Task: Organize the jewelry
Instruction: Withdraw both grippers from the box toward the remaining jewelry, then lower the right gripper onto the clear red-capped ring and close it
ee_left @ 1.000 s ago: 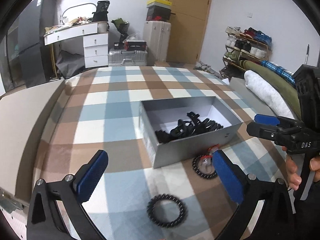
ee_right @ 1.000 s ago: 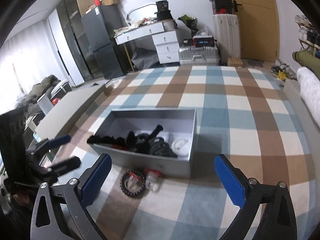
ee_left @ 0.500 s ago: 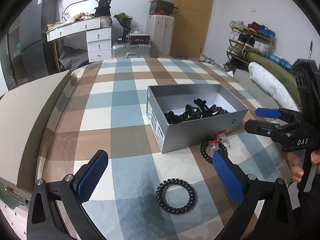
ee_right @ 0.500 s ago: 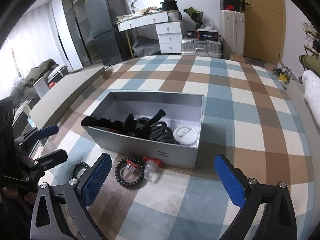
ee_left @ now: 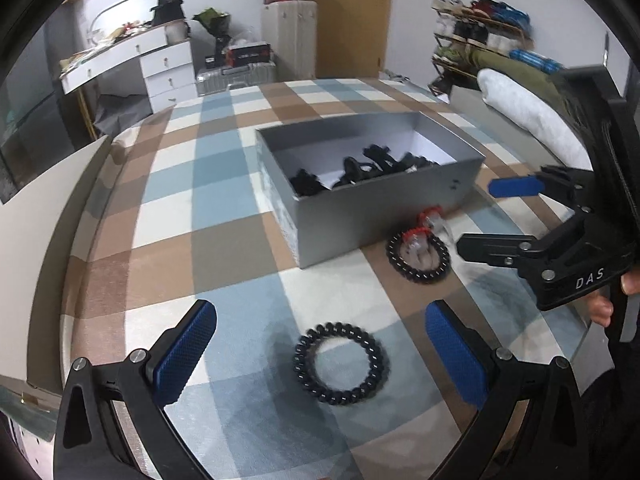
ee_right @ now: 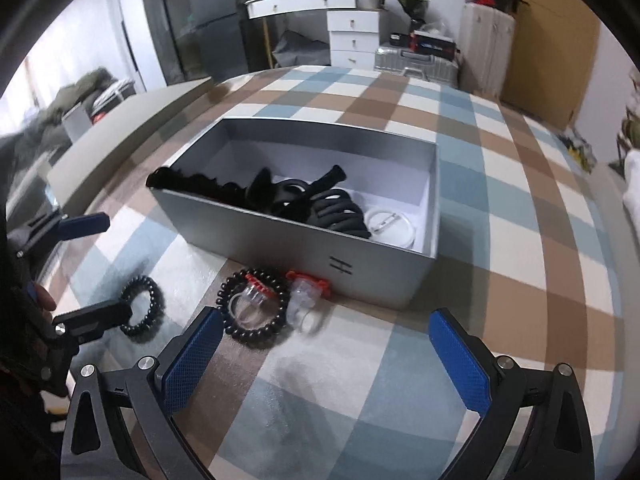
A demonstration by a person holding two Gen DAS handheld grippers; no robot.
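- Hovering spread and empty, left tool [ee_left: 320, 352] frames a black spiral hair tie [ee_left: 341, 363] on the checked bed [ee_left: 224, 200].
- Right tool [ee_right: 320, 356], also spread, sits near the beaded bracelet [ee_right: 253, 307] before the grey box [ee_right: 304, 236].

The near wall of the grey box [ee_left: 384, 220] hides from me the lower part of the black hair things [ee_left: 360, 170] inside. Two clear rings with red tops [ee_right: 280, 300] are blurred (their shape I cannot tell well). My hand [ee_left: 612, 300] on the right hand-held gripper [ee_left: 476, 216] is cut by the edge, only fingertips show.
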